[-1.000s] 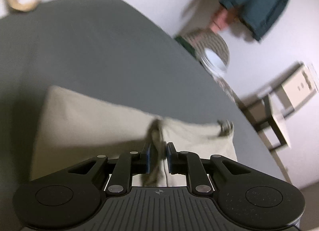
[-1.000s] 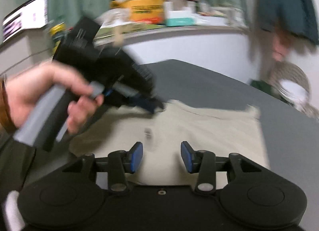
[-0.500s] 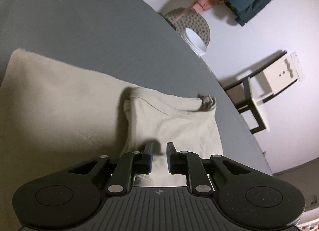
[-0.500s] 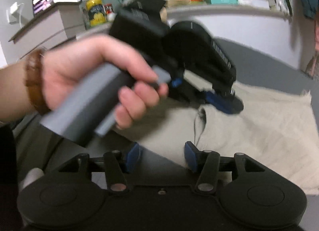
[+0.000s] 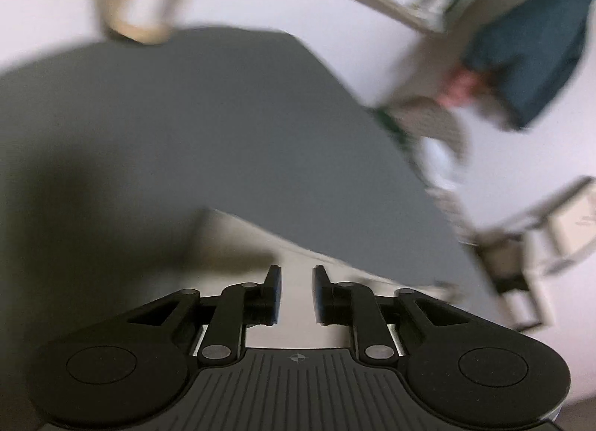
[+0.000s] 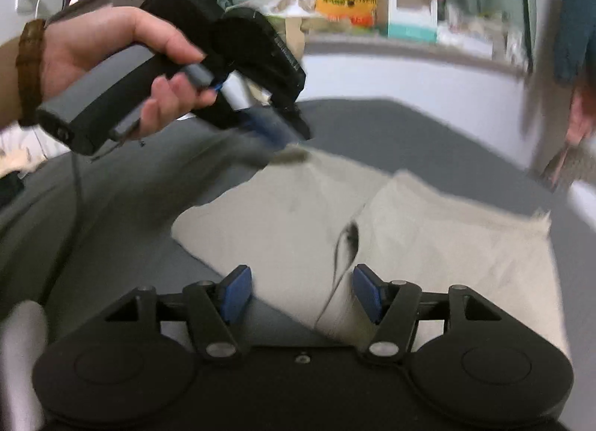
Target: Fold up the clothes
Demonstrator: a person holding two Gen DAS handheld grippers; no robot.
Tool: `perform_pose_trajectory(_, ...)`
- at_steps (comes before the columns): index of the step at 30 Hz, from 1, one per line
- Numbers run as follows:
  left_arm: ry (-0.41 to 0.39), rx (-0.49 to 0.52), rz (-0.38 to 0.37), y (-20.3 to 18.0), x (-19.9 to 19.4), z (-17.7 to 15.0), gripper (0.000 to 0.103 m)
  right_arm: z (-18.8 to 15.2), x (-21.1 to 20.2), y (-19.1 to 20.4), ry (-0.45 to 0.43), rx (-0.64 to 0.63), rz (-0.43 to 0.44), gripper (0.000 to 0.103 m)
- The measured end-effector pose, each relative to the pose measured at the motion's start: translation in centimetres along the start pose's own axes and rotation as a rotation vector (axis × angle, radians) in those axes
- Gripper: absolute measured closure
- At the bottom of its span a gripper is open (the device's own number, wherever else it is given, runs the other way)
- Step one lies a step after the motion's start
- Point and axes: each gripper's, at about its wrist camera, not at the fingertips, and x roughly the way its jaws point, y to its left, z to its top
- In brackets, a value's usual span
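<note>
Two grippers were up over a beige garment (image 6: 428, 245) that lay flat on the grey surface (image 5: 208, 125), one side folded over toward the middle. Left gripper (image 5: 296, 295) had its fingers parted, nothing between them, hovering above the garment's far edge (view heavily blurred). Right gripper (image 6: 301, 291) was spread wide and empty, over the near edge by the fold. A hand (image 6: 111, 62) held the left tool's grey handle.
</note>
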Motion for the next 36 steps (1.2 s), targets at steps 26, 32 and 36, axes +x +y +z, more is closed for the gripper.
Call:
perform_pose_trajectory(26, 0.02, -0.365, -0.231, 6.0, 1.7, 1.9, 0.017, -0.3, 8.2, 17.6, 0.076, -0.779, -0.34, 0.047)
perform_pose_trajectory(32, 0.015, -0.385, -0.278, 6.5, 0.1, 2.1, 0.017, -1.2, 9.3, 18.5, 0.059, -0.878, -0.438, 0.057)
perform_pose_trajectory(36, 0.029, -0.5, -0.301, 7.9, 0.2, 1.4, 0.017, -1.7, 9.3, 18.2, 0.063, -0.865, -0.458, 0.069)
